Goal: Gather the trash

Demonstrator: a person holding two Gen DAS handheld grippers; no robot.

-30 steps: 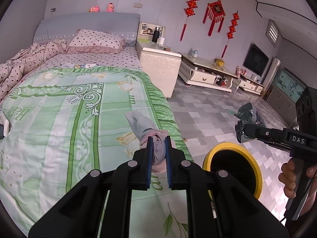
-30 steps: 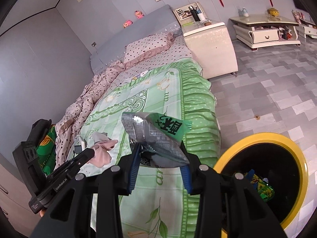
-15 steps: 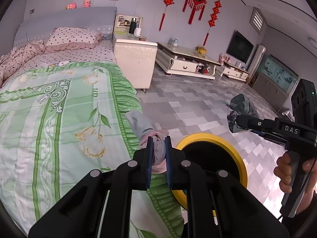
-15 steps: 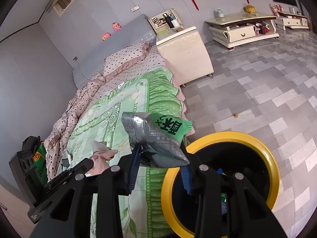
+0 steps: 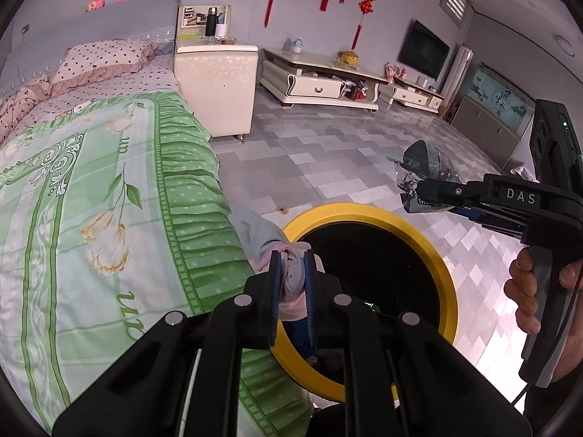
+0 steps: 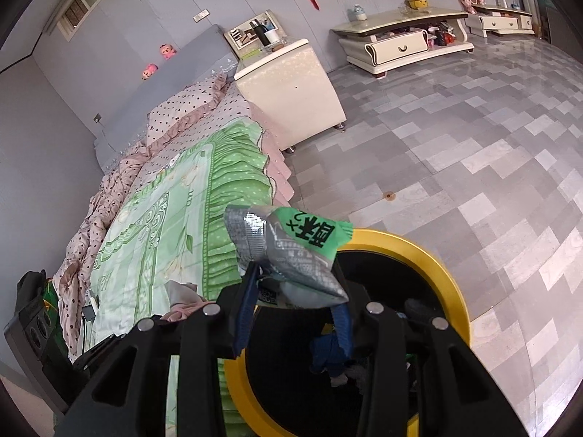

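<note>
Both pieces picked up, neither dropped yet. L gripper (image 5: 291, 273) clamps a cloth wad (image 5: 288, 276) at the bin (image 5: 442, 273) rim's 9 o'clock. R gripper (image 6: 295, 291) pinches wrapper (image 6: 291, 251) over the rim's 10 o'clock. Left: release both into bin.

A crumpled grey-pink rag (image 5: 288, 273), perhaps a sock, and a silver-green wrapper (image 6: 291, 251) hang over the yellow-rimmed bin (image 5: 446, 291).
</note>
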